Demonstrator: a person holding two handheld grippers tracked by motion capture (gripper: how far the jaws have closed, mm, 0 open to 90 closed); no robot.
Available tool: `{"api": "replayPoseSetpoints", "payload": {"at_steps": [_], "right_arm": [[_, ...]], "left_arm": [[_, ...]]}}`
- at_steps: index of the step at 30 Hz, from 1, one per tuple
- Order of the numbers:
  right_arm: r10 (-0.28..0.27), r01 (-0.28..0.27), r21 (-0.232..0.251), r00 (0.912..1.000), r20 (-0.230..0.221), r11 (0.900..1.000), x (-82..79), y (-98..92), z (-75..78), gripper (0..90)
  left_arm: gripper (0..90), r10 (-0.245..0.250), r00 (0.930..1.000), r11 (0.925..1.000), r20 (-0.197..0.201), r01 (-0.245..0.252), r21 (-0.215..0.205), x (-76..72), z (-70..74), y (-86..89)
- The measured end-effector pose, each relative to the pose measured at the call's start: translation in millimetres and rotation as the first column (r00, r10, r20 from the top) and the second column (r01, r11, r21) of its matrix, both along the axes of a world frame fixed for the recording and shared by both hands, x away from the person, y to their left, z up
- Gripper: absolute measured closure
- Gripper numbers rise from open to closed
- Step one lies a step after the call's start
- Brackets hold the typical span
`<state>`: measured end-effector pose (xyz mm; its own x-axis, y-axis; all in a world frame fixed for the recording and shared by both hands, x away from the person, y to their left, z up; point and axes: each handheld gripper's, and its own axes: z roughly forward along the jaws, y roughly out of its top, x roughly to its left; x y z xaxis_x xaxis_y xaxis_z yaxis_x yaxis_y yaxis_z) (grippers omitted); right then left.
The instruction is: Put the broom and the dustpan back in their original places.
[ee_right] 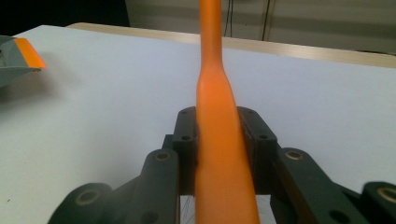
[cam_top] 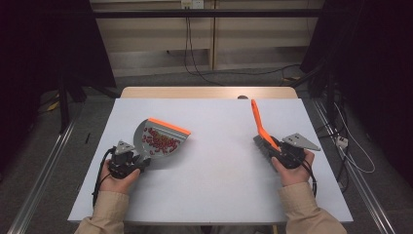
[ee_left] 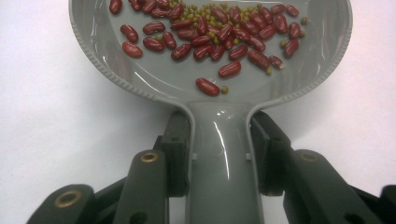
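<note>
1. We see a grey dustpan (cam_top: pixel 158 139) with an orange front lip on the left half of the table (cam_top: pixel 219 185), its pan pointing to the far right and its handle running back toward the near left.
2. In the pan lie red kidney beans (ee_left: pixel 212 39) mixed with small green beans (ee_left: pixel 205 11), heaped mostly toward the lip; a few red ones sit alone nearer the handle.
3. We find the left gripper (ee_left: pixel 219 156) closed on the dustpan's handle: both black pads press the grey neck from either side, just behind where the pan widens.
4. A hand (cam_top: pixel 117 183) in a beige sleeve carries that gripper at the near left of the table.
5. On the right side of the table we see a hand brush (cam_top: pixel 260 127) with an orange handle; the handle rises toward the far side, while its dark bristle head lies low at the near end, beside the gripper.
6. The right gripper (ee_right: pixel 219 149) is clamped on the brush: its pads sit tight against both flanks of the orange handle.
7. The brush and the dustpan are well apart, with bare tabletop between them.
8. Beyond the table's far edge we see a wooden strip (cam_top: pixel 209 92), cables (cam_top: pixel 195 58) on the floor and a pale wall.
</note>
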<state>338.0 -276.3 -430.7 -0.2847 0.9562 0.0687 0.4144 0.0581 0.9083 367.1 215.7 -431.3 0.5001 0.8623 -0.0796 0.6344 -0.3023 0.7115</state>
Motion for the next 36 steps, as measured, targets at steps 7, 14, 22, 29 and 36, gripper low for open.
{"api": "replayPoseSetpoints", "payload": {"at_steps": [7, 14, 22, 29, 36], "right_arm": [[-0.025, 0.025, 0.0, 0.9997, 0.001, 1.0, -1.8, -10.5, -0.1, 71.3], [-0.04, 0.04, -0.006, 0.9992, -0.007, 0.999, -1.6, -15.2, -1.5, 71.2], [-0.057, 0.057, -0.02, 0.9983, -0.01, 0.998, -0.6, -22.1, -2.7, 71.3], [-0.069, 0.069, -0.027, 0.9976, -0.012, 0.997, -1.6, -28.5, -3.1, 71.3], [-0.099, 0.099, -0.044, 0.995, -0.008, 0.994, -2.7, -39.4, -3.2, 71.2]], "left_arm": [[63.1, 0.043, 0.9989, 0.999, -0.016, -0.043, 0.008, 2.5, -3.2, 3.7], [63.2, 0.069, 0.9972, 0.9974, -0.029, -0.069, 0.024, 4.4, -5.2, 7.9], [63.2, 0.092, 0.9951, 0.9954, -0.037, -0.091, 0.032, 5.1, -6.3, 9.5], [63.2, 0.121, 0.9921, 0.9921, -0.033, -0.12, 0.039, 6.2, -7.8, 9.8], [63.1, 0.168, 0.9854, 0.985, -0.026, -0.167, 0.043, 9.4, -9.4, 10.7]]}}
